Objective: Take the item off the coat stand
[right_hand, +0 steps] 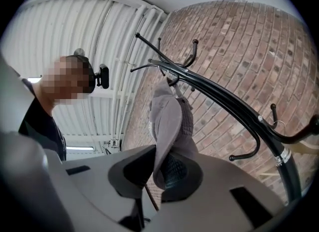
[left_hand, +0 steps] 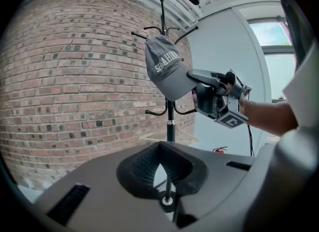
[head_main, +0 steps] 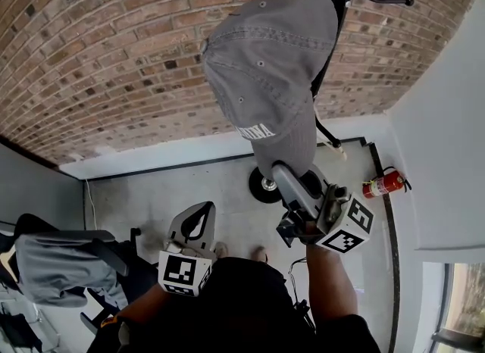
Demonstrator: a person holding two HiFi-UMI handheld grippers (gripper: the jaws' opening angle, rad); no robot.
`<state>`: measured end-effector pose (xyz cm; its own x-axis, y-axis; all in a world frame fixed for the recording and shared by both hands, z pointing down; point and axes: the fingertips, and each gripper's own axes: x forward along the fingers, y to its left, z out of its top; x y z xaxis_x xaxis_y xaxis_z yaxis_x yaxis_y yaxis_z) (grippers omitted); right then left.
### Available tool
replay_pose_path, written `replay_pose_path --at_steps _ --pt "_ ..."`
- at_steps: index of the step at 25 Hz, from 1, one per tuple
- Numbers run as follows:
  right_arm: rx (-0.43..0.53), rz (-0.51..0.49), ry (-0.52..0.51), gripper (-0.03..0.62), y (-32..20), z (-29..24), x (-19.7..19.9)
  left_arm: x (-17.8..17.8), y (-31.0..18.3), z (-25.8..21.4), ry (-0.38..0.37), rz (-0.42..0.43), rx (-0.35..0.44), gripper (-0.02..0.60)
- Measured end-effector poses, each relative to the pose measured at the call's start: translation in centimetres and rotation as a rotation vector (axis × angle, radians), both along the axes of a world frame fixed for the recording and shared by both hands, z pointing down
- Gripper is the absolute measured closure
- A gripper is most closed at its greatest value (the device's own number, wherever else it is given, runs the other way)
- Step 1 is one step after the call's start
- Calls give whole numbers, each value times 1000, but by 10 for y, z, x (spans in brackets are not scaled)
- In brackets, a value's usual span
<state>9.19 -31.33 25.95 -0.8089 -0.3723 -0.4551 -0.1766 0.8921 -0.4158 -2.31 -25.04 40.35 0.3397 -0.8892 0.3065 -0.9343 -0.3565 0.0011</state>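
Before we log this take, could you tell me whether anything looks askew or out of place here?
The grey baseball cap hangs tilted off the black coat stand, its brim drawn outward and clamped in the right gripper. That comes from the grip, not damage; nothing else stands out.

Brick wall point(head_main: 114, 56) ahead of me | grey floor point(head_main: 151, 192) below | white wall point(head_main: 447, 154) on my right, red extinguisher point(head_main: 384, 184) at its foot | daylit window point(left_hand: 271, 34)
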Motion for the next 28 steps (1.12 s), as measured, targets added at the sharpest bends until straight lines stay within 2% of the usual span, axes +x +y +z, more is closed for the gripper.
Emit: replay_pose_path --at_steps 8,14,17,22,28 --pt "109 -4 -28 562 15 -54 -3 -6 -2 -3 22 11 15 557" --pt "263 0 26 562 14 -120 -18 -18 -2 -10 53 0 36 557" --pt "287 -14 18 563 17 -142 -30 -28 -2 -12 83 -11 45 557" --pt "210 -67 -16 563 37 -132 -55 -56 3 -10 135 -40 42 557" --pt "10 -85 -53 563 73 -69 -74 -85 9 4 181 -18 9 557"
